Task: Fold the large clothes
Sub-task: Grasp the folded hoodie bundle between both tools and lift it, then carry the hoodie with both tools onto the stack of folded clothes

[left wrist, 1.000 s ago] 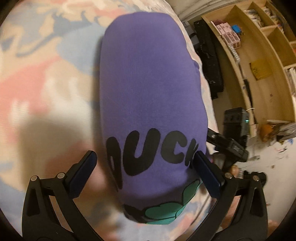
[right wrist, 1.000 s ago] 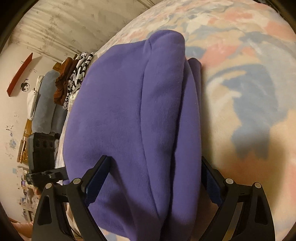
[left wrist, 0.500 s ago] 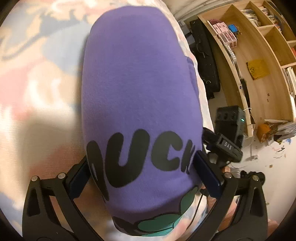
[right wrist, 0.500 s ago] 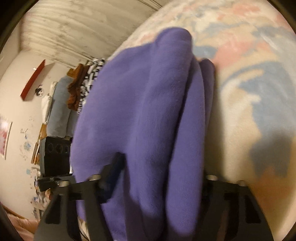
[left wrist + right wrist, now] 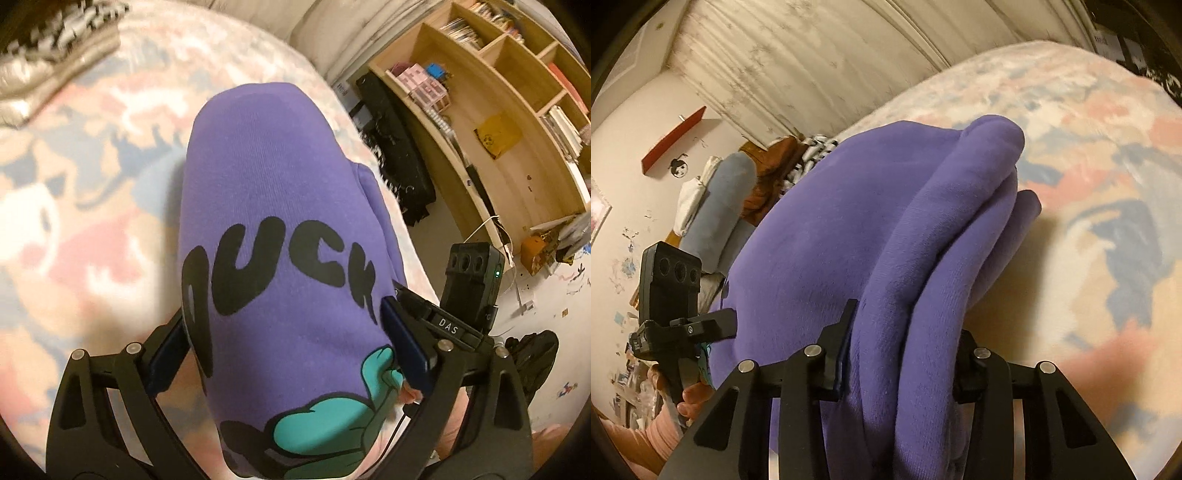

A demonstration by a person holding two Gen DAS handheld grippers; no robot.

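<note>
Right gripper (image 5: 905, 354) jaws, just closing, clamp the folded purple sweatshirt (image 5: 273, 221); left gripper (image 5: 280, 332) jaws, just narrowing, grip its width. Sweatshirt's near end is cut off at the frame edge.

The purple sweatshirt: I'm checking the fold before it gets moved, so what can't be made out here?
- Purple sweatshirt, left wrist view: its near end is cut off by the bottom edge; the print is only partly readable.
- Right gripper, right wrist view: fabric folds cover the pads.
- Underside on the blanket: hidden by the bundle itself.
- Left gripper: whether it presses is unclear.
</note>
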